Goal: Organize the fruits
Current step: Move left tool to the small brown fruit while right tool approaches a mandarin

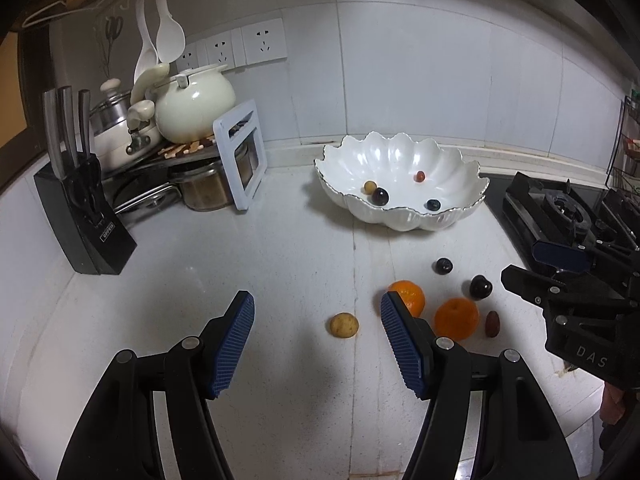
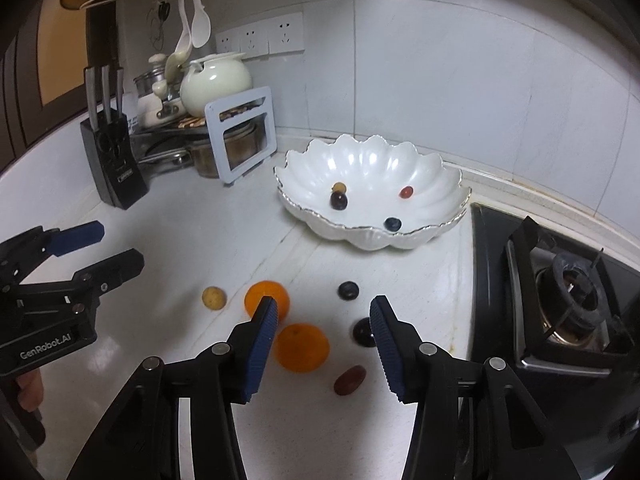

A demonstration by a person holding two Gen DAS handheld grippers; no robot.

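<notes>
A white scalloped bowl [image 1: 394,156] [image 2: 368,162] at the back of the counter holds several small fruits. Loose on the counter in front of it lie two oranges [image 1: 457,317] [image 2: 303,347], a small tan fruit [image 1: 344,325] [image 2: 214,298], two dark round fruits [image 1: 444,266] [image 2: 348,290] and a red-brown oblong fruit [image 2: 350,380]. My left gripper [image 1: 318,304] is open above the counter, with the tan fruit just beyond its right finger and nothing held. My right gripper [image 2: 324,308] is open over the nearer orange, its pads clear of it.
A black knife block [image 1: 82,216] and a rack with pots and a cream kettle [image 1: 196,100] fill the back left. A gas stove [image 2: 568,300] sits at the right. Wall sockets [image 1: 240,46] are on the tiled wall.
</notes>
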